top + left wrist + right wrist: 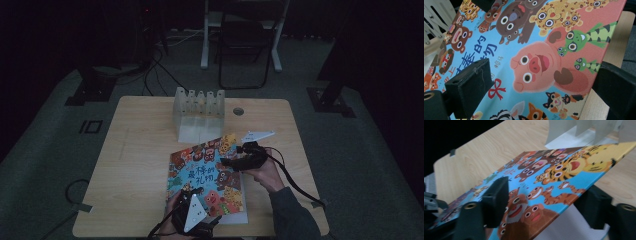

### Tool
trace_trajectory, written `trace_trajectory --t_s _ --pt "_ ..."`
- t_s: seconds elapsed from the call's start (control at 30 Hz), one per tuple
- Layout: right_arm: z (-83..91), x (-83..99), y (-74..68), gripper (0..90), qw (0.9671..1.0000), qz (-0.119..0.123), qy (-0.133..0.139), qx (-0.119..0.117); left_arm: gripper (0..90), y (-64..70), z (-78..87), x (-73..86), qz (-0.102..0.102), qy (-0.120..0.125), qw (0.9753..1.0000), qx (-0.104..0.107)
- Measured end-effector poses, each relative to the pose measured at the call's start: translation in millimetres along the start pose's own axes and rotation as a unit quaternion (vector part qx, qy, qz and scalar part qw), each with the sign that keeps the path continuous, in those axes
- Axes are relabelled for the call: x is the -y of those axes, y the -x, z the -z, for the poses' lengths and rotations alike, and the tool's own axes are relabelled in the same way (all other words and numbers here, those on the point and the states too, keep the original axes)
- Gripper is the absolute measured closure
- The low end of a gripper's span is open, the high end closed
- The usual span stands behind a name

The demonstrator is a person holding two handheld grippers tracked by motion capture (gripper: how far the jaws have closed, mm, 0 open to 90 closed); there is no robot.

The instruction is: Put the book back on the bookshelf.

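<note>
A colourful picture book (207,175) with cartoon animals lies on the wooden table (140,165). My left gripper (186,194) is at the book's near edge. In the left gripper view it (541,85) stands open, one jaw over the cover (536,50) and the other past the book's side edge. My right gripper (228,162) is at the book's right edge. Its own view has it (545,202) open, one jaw above the cover (554,175) and one below the edge. That side of the book looks raised off the table (499,147).
A pale slotted rack (199,102) on a white base stands at the table's back middle, just beyond the book's far corner, and appears as rack (586,130) and rack (434,15). A round hole (238,111) sits to its right. A chair (245,45) stands behind the table.
</note>
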State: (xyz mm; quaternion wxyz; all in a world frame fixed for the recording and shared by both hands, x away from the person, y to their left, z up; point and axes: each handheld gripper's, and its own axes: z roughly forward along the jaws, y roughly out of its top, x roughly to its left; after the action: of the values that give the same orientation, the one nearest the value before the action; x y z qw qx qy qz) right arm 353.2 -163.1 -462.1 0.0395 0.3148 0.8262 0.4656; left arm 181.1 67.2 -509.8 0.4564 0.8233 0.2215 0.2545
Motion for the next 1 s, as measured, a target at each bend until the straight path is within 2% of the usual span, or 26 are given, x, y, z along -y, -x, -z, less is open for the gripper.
trace_trajectory --t_s 0.2,0.63,0.83,0.9,1.0 --pt "-6.3 3.2 -1.8 43.5 0.9994 -0.016 -0.019 -0.025 5.7 -0.8 -0.6 0.3 0.005 0.001 1.0 0.007" --pt "-9.6 2.4 3.8 51.3 0.9961 -0.058 -0.038 -0.054 13.2 -0.5 -0.8 1.8 0.011 0.005 0.9995 0.029" --pt "-10.3 2.2 5.1 52.2 0.9951 -0.067 -0.046 -0.057 14.2 -0.5 -0.8 2.2 0.013 0.005 0.9993 0.034" --pt "-10.4 2.1 5.3 54.0 0.9946 -0.071 -0.046 -0.06 14.6 -1.2 0.3 2.1 0.018 0.006 0.999 0.04" --pt "-10.2 1.7 5.9 56.6 0.9937 -0.077 -0.044 -0.068 16.2 -4.8 3.4 2.2 0.028 0.008 0.9978 0.06"
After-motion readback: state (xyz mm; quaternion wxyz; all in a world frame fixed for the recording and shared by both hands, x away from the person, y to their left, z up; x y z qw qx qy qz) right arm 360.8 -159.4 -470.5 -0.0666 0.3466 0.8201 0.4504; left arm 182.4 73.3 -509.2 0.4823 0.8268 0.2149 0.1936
